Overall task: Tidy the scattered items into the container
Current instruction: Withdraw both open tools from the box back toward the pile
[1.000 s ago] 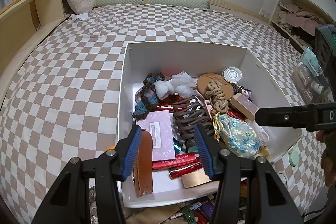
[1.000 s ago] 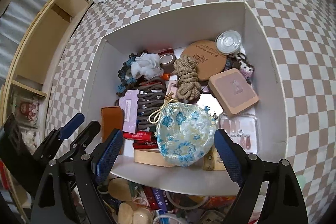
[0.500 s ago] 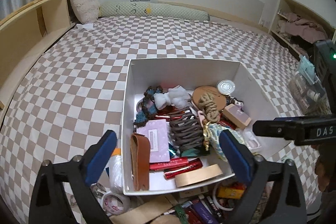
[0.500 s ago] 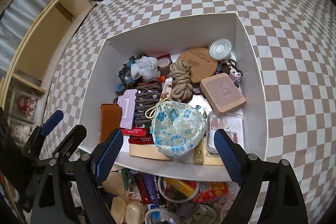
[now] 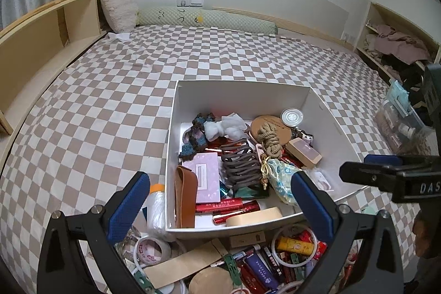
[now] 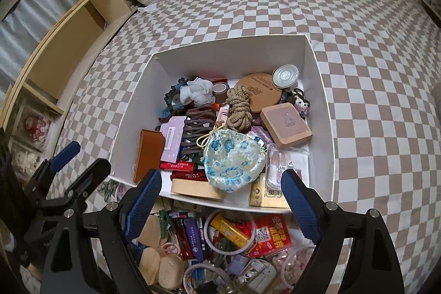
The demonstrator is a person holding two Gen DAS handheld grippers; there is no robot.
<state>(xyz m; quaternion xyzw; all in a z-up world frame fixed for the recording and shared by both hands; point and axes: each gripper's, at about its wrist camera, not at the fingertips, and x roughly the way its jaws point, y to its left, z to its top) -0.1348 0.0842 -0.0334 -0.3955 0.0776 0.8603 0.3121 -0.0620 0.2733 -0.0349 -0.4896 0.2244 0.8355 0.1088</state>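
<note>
Above the white box's [image 5: 248, 98] near edge, both grippers, left [image 5: 220, 200] and right [image 6: 220, 200], spread wide, empty.

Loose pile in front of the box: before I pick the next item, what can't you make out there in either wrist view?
- Left wrist: the pile runs off the bottom edge, and the open left gripper covers both flanks.
- Right wrist: the right gripper, also open, hides the pile's sides; small items overlap, most unidentifiable.
- White box: whatever lies under the floral pouch is hidden.
</note>
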